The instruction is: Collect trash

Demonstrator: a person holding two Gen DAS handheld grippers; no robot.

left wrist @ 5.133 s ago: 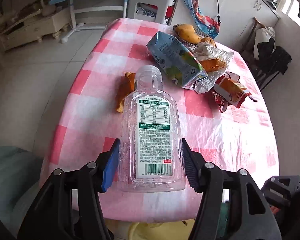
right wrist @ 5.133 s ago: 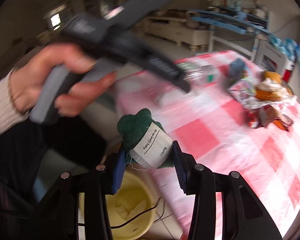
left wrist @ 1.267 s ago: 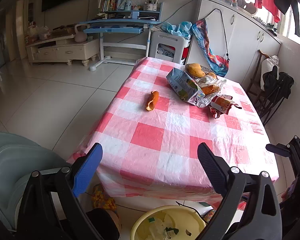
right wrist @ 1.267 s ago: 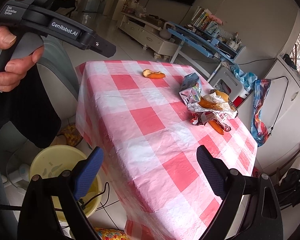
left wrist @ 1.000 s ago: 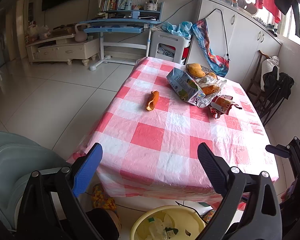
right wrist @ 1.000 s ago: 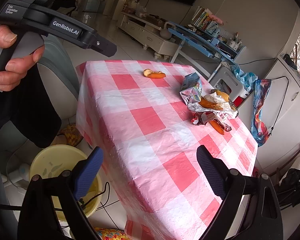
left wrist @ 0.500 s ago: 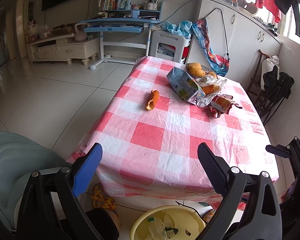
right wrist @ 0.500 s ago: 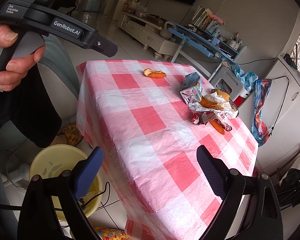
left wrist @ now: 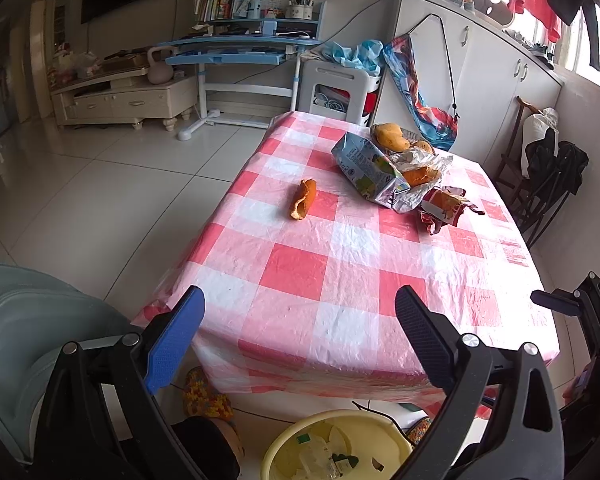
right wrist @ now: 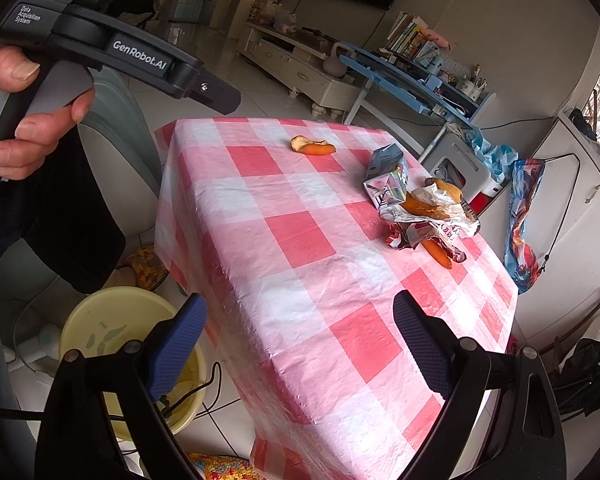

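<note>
Black tongs [left wrist: 298, 344] with blue pads [left wrist: 172, 344], silver screws.

Glossy crinkled plastic tablecloth [left wrist: 340, 248]; shiny foil wrapper [left wrist: 412, 196].

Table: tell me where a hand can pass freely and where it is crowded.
Free: the near half of the checked tablecloth, from the front edge up to the lone orange peel. Also free: the strip left of that peel. Crowded: the far right, where the carton, foil wrapper and red packet pile together.
</note>
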